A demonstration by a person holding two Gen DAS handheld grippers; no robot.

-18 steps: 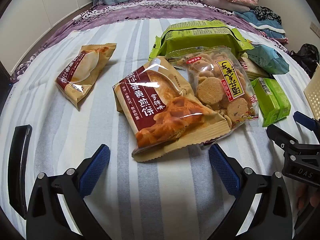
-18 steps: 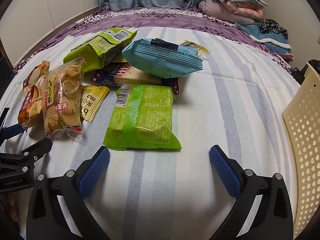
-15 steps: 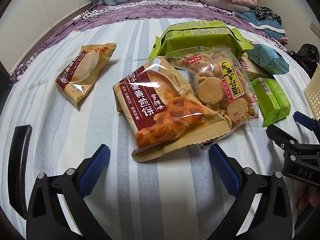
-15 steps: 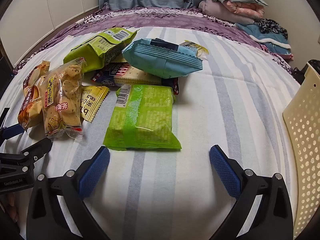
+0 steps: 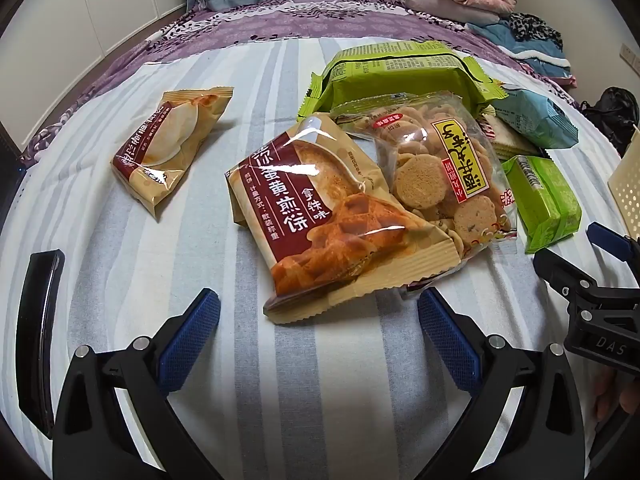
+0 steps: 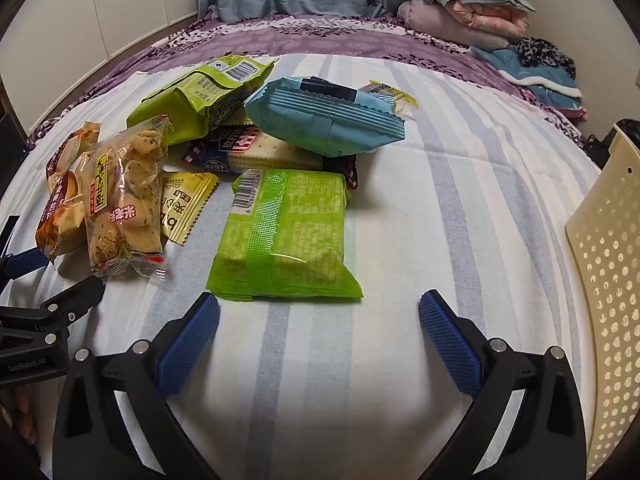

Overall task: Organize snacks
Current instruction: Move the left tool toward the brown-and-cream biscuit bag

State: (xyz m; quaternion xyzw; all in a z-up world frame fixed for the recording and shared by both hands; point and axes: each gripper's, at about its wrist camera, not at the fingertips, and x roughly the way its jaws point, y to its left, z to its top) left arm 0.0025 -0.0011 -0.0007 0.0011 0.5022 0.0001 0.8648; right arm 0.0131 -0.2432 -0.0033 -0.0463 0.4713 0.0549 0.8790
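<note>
Striped sheet, left wrist view: we see the bedsheet carrying the snacks in a loose heap, none sorted yet.
Left gripper: our fingers are spread wide with nothing between them, angled down just short of the waffle-cookie bag, probably our first pick.
Neighbours: that bag overlaps the clear rice-cracker bag; a small brown pouch lies well apart.
Right wrist view, right gripper: fingers are spread and empty, just short of the green packet.
Basket: the perforated cream basket stands at the right, likely the destination.
</note>
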